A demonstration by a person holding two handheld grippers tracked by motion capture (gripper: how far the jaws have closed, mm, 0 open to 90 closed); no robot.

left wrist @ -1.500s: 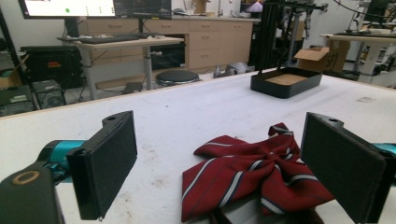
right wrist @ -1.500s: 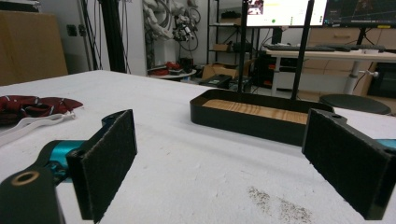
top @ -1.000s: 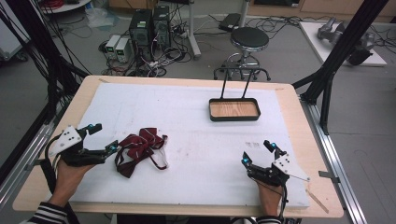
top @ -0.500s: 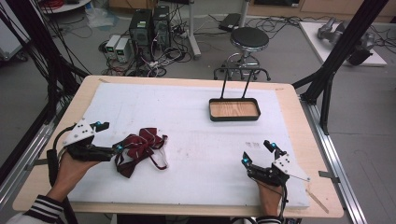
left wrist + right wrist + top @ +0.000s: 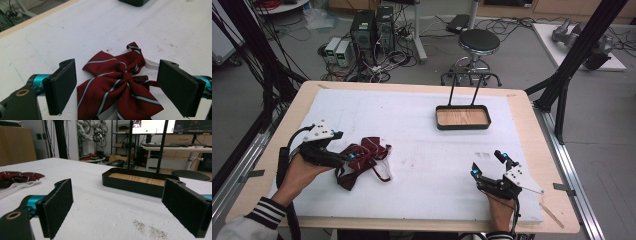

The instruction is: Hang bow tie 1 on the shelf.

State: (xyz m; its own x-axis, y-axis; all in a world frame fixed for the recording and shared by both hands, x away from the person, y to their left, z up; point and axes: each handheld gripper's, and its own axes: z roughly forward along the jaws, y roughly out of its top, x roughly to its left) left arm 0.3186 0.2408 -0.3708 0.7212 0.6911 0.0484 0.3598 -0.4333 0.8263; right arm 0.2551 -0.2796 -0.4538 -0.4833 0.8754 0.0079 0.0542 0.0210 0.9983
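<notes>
Your left hand-held gripper [image 5: 117,87] has just been closing a little, its jaws still wide and apart from the red striped bow tie [image 5: 120,85] lying on the worktop [image 5: 422,130] between them. Your right hand-held gripper [image 5: 120,207] stands open, empty; its view alone shows the wood-floored tray [image 5: 140,181] ahead side-on.

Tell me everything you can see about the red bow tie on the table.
The bow tie is dark red fabric with thin white and dark stripes, its loops fanning from a central knot, with a white strap trailing beside it. It lies flat on the white table cover, near the left edge. The left gripper straddles it with its fingers apart, not pressing it.
</notes>
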